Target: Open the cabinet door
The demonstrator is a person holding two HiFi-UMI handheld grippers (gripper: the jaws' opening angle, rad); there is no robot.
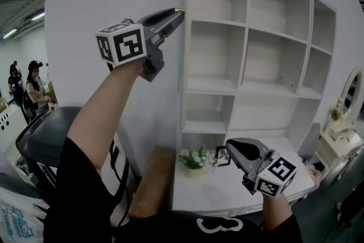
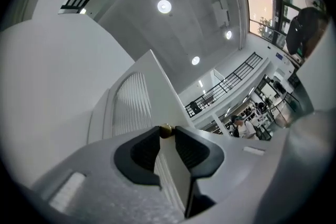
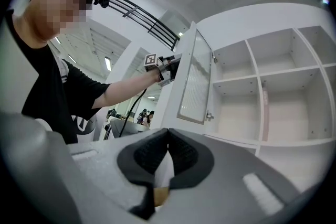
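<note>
White cabinet point(image 1: 273, 37) of open cubbies fills the upper right of the head view, with a white desktop point(image 1: 227, 188) below it. Big hall, round ceiling lights, balcony railing. Cabinet door point(image 3: 195, 78) stands open, ribbed panel, centre of the right gripper view. Left gripper point(image 1: 177, 12), upper centre, is clamped on the brass knob point(image 2: 166, 131) at the door edge. Right gripper point(image 1: 232, 146), lower right above the desktop, has its jaws together. Flower pot point(image 1: 193, 159) and small frame point(image 1: 223, 156) on the desktop. People point(image 1: 25, 85) far left.
</note>
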